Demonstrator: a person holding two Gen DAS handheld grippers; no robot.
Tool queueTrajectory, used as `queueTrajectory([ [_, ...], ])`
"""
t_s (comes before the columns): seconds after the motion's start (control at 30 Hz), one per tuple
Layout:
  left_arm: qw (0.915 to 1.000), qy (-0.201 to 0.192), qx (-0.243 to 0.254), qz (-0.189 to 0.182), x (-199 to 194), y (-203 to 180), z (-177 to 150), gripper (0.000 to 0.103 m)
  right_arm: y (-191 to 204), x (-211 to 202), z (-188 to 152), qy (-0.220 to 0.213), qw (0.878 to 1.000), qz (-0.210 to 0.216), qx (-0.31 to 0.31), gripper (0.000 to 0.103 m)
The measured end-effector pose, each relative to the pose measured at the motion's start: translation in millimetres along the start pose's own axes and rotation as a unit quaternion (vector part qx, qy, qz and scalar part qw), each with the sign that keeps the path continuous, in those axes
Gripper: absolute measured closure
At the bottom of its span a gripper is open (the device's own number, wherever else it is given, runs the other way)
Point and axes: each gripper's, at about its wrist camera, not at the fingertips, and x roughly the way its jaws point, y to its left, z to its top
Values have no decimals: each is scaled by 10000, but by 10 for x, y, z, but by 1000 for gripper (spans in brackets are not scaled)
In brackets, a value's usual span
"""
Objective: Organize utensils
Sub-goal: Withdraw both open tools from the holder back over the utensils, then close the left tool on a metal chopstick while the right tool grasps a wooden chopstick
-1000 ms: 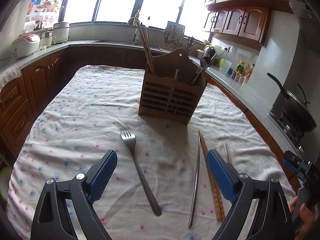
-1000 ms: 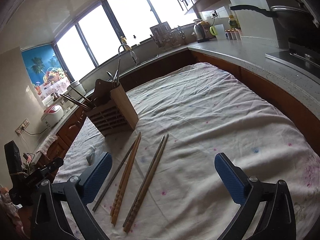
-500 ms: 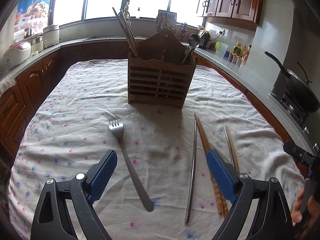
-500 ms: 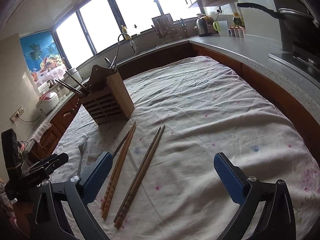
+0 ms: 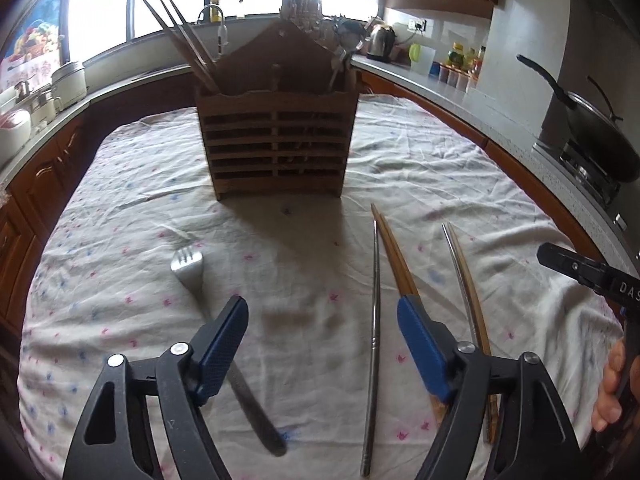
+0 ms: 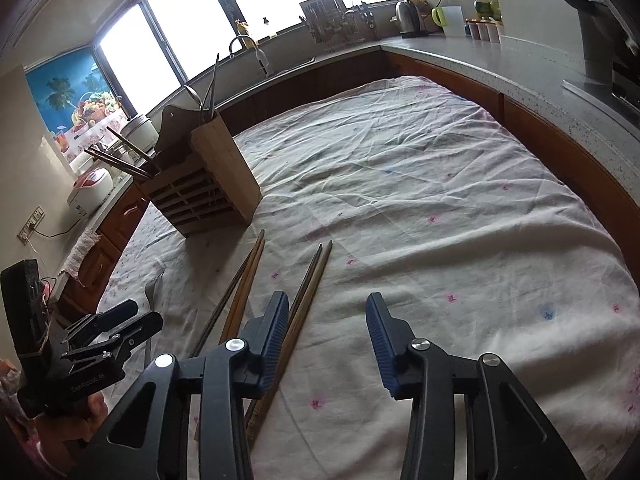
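Observation:
A wooden utensil holder [image 5: 276,144] stands on the cloth-covered table, with chopsticks and spoons in it; it also shows in the right wrist view [image 6: 204,196]. A steel fork [image 5: 188,268] lies left of my left gripper [image 5: 320,336], which is open and empty, with a single metal chopstick [image 5: 374,320] between its fingers. A wooden pair [image 5: 394,256] and another pair [image 5: 464,280] lie to the right. My right gripper [image 6: 327,328] is open and empty, just right of the chopstick pair [image 6: 312,280].
The flowered white cloth [image 6: 440,200] covers the table. Kitchen counters wrap around it, with a wok on the stove [image 5: 592,128] at the right and rice cookers [image 5: 24,116] at the left. The other gripper [image 6: 92,352] shows at the left of the right wrist view.
Both grippers have narrowed their jaws but stay open. The left gripper has moved forward and lower toward the holder and the utensils. The right gripper has moved forward beside the chopsticks.

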Motion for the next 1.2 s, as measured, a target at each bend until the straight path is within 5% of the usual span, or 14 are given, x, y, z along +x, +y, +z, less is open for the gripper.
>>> queueTrajectory([
  [0.27,9984,429,328,-169,451,-134,223,46,35,406,79,412,9991,24,3,77],
  [0.5,9937,915,621,-202,854,-265,262,73,117,688,121,681,9973,-159,-226,81],
  [0.7,9951,877,458,-30,822,-194,185,87,79,689,115,704,9964,-257,-398,96],
  [0.93,9945,1009,-63,-283,754,14,195,87,79,710,189,675,9976,-9,-174,91],
  [1.2,9935,1116,189,-113,979,-38,412,87,219,853,220,824,9950,-221,-519,92],
])
